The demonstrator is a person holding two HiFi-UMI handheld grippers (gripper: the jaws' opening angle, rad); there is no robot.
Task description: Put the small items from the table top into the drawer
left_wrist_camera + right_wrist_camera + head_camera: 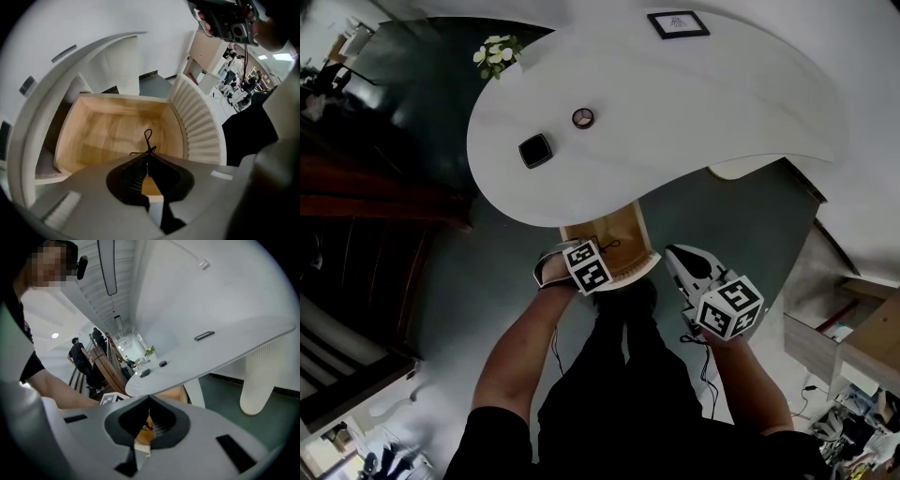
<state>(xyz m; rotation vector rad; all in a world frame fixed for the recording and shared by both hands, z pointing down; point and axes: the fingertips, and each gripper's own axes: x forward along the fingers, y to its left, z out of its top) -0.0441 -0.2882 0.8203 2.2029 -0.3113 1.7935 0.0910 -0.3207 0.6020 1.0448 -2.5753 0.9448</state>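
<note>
Pinching a thin black loop [148, 140] over the drawer [93, 115], the left gripper [147, 158] should spread low inside; the right gripper [149, 400] sits pressed together, empty.

Head view: high above, steeply down on surface [675, 103] and drawer [614, 234]. Left gripper view: close, down into drawer. Right gripper view: low, along surface top. Drawer shared by all.

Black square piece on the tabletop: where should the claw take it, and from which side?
Across two opposite flat sides of the black square piece, coming straight down from above. It lies flat and low on the white tabletop with bare surface around it. The ring sits apart, so a clash is unlikely.
</note>
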